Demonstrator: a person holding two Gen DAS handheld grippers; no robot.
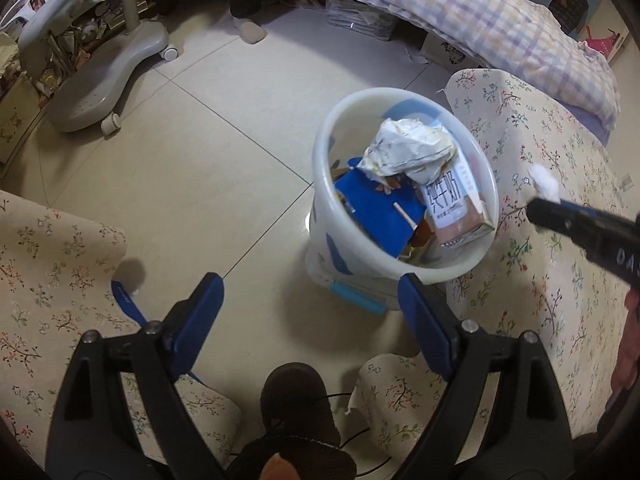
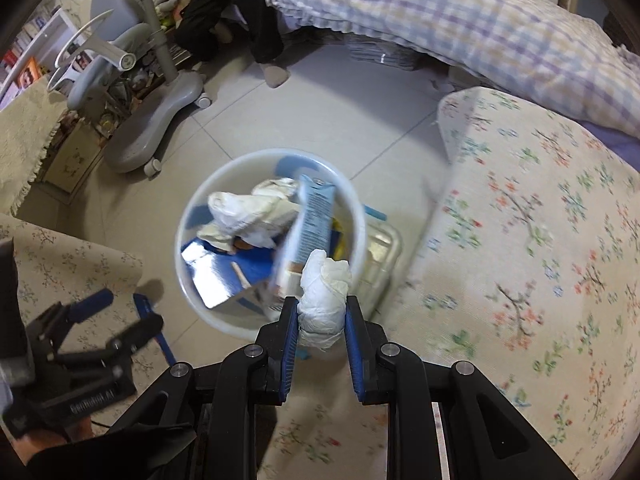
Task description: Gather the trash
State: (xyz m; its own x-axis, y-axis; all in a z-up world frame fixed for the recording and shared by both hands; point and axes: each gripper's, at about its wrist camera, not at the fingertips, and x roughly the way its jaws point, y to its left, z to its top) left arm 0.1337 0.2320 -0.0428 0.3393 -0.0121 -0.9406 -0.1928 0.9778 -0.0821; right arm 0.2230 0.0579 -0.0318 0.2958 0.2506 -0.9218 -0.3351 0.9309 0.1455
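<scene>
Tiled floor, pale grey, spread across the room. Along its far edge, a bed with a checked quilt; at the far left corner, the grey base of a swivel chair on castors, with a seated person's dark trouser leg and socked foot beside it. To the right, a surface draped in floral cloth, reaching from the bed down to the near edge; another floral-covered piece at the near left.

On the floor between the two floral surfaces, just beside the right-hand one, a white plastic bin, upright, open-topped, roughly half full. Inside: a crumpled white paper wrapper on top toward the far side, a blue flat sheet low on the left, a milk carton leaning against the right wall. A flat blue strip lying on the floor at the edge of the left cloth.

Left gripper pointing steeply down over the floor just near the bin, jaws spread wide, nothing between them.

Right gripper also angled down, over the near rim of the bin, jaws drawn close and pinching a wad of white tissue, the wad bulging out above the pads. Seen from the left wrist, the same wad showing as a small white tuft at the black fingertips, over the right-hand cloth.
</scene>
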